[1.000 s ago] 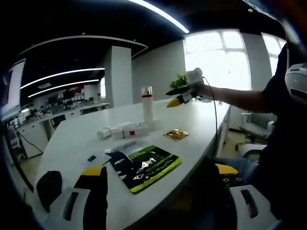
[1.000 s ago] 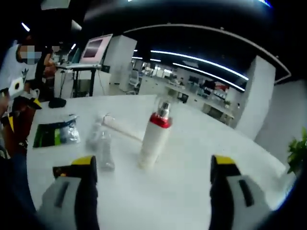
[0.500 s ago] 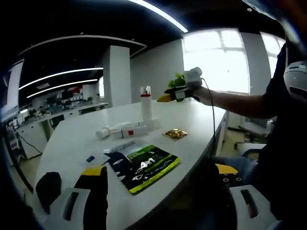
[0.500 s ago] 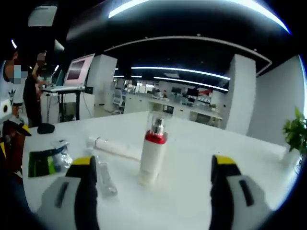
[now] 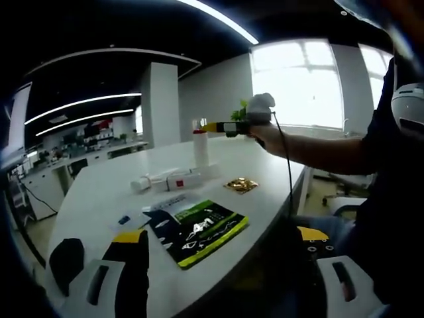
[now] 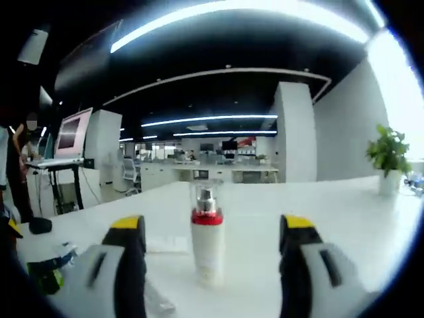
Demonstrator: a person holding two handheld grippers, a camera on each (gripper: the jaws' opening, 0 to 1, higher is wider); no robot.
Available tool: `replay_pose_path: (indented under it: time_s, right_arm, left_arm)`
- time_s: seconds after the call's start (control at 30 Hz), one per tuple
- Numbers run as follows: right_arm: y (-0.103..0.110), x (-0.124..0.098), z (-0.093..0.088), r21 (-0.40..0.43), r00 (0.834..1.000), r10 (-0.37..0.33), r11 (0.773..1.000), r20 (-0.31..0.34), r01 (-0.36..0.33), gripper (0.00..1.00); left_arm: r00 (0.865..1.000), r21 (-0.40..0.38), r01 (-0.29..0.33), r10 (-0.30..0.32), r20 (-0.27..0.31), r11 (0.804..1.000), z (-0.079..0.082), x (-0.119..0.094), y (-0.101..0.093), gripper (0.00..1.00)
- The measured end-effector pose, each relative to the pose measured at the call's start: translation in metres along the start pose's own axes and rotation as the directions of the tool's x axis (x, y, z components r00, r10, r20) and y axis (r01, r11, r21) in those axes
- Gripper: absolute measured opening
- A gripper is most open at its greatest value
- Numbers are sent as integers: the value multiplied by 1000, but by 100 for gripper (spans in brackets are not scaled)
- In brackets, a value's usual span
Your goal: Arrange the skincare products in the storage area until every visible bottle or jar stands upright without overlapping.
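Note:
A white bottle point(image 5: 199, 144) with a red band and a clear cap stands upright on the white table point(image 5: 99, 192). Two white tubes point(image 5: 165, 180) lie on their sides just in front of it. In the left gripper view a person's hand holds my right gripper point(image 5: 222, 126) level, its yellow tips right beside the bottle's cap. Seen from the right gripper view, the bottle point(image 6: 207, 248) stands centred ahead of my right gripper point(image 6: 211, 228), whose jaws are wide apart and off the bottle. My left gripper point(image 5: 222, 235) hangs open over the table's near edge, holding nothing.
A green and black packet point(image 5: 199, 228) lies near the front edge, a gold sachet point(image 5: 242, 185) to its right. One lying tube point(image 6: 165, 245) shows left of the bottle. A potted plant point(image 6: 387, 156) stands at the far right, a monitor point(image 6: 71, 132) on a stand far left.
My right gripper has swung left and levelled out, closing on the upright bottle, which now looms larger between its jaws. The left gripper and the table items have stayed put.

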State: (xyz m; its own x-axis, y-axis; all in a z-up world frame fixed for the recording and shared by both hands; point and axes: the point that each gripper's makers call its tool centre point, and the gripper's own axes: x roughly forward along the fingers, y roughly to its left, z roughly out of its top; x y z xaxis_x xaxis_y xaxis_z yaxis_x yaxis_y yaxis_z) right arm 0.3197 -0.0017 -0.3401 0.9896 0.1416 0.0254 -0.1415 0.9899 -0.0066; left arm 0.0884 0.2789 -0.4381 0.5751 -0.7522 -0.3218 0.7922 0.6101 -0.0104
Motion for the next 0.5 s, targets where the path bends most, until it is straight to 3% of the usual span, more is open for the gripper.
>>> replay_pose_path:
  time_s: [0.07, 0.13, 0.27, 0.5]
  right_arm:
    - [-7, 10, -2, 15, 999, -37, 999, 5, 37, 79]
    - [-9, 5, 2, 108, 997, -62, 993, 55, 55, 78]
    - [-10, 11, -8, 84, 997, -80, 993, 12, 78, 78]
    - [-9, 20, -21, 78, 996, -90, 993, -9, 91, 75]
  left_arm:
    - [1000, 0, 0, 0, 3, 1000, 0, -1, 1, 91]
    - [1000, -6, -2, 2, 7, 1000, 0, -3, 2, 92]
    - [1000, -8, -9, 9, 0, 1000, -3, -5, 4, 91]
    - [1000, -14, -14, 14, 0, 1000, -5, -7, 5, 91]
